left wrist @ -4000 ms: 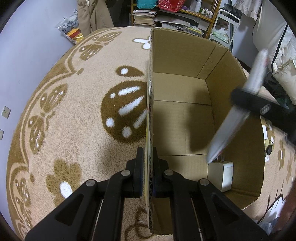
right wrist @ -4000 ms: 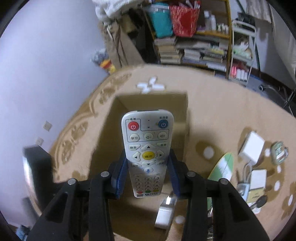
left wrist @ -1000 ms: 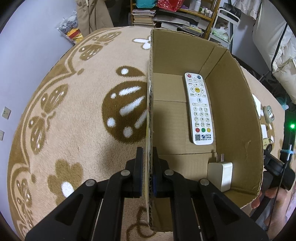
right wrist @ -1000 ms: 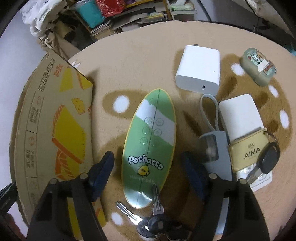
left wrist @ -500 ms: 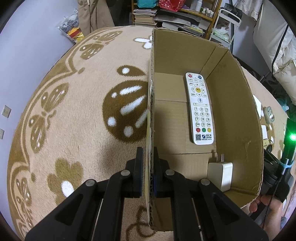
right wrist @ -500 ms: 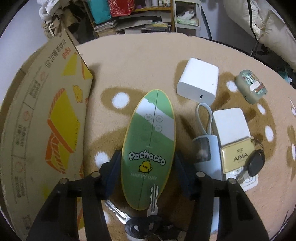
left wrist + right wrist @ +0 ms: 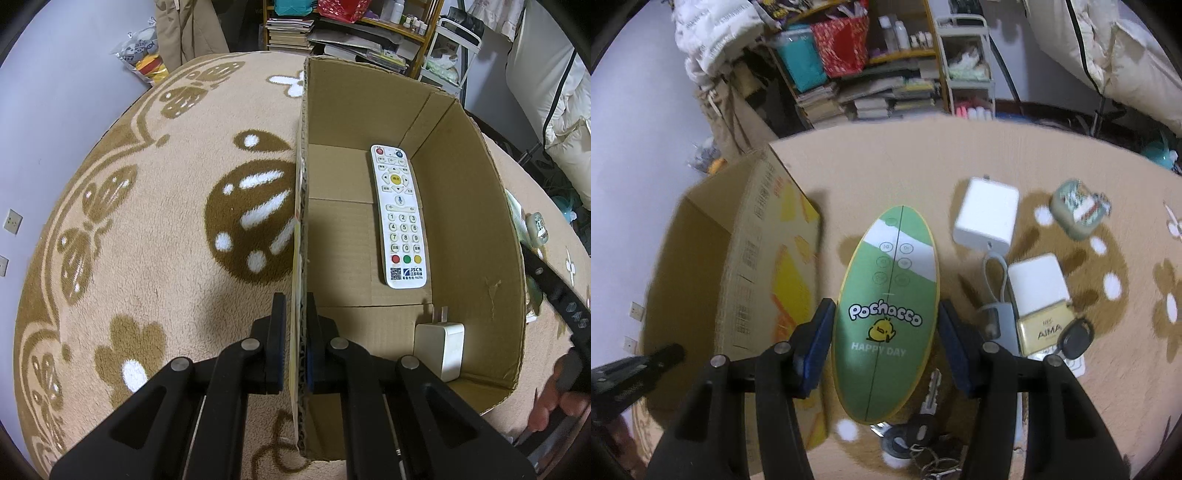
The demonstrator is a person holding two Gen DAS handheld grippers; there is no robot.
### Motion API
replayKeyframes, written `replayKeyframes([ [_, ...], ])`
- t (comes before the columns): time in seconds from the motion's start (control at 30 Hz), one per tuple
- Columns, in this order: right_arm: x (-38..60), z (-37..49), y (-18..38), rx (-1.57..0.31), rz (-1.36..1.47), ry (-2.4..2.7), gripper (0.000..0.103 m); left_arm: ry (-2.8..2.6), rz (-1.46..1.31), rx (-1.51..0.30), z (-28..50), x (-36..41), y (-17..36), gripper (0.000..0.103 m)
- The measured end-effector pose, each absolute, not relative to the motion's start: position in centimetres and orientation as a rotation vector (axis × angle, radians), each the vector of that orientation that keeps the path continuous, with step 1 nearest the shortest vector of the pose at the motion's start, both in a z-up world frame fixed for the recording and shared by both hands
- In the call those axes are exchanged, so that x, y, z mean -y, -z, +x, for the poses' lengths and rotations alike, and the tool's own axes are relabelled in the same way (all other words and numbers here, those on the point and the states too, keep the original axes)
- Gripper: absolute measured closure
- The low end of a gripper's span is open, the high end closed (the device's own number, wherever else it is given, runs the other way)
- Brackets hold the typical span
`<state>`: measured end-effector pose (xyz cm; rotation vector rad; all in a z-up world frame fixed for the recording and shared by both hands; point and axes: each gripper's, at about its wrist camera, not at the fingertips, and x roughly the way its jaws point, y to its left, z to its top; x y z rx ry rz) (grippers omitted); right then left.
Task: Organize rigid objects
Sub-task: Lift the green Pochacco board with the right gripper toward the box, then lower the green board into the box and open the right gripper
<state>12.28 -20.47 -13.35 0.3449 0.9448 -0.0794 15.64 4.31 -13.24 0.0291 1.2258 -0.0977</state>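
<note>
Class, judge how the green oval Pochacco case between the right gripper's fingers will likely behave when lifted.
The Pochacco case looks rigid, so it probably won't flex. Its glossy, curved edges may slip between the right gripper's pads. Held near one end, it might pivot downward.

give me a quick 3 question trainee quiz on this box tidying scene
1. True or false: the left gripper is clamped on the cardboard box wall.
2. What lies inside the box?
A. keys
B. remote and charger
C. nothing
3. Fill in: the right gripper holds the green ____ case.

Key: 1 true; 2 B; 3 Pochacco.
</note>
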Motion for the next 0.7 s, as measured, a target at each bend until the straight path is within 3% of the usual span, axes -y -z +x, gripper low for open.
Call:
replayKeyframes([
  [0.7, 14.0, 12.0, 6.4, -0.782, 0.291, -0.135, 0.043, 0.098, 0.027, -1.226, 15.6, -4.4, 13.3, 0.095],
])
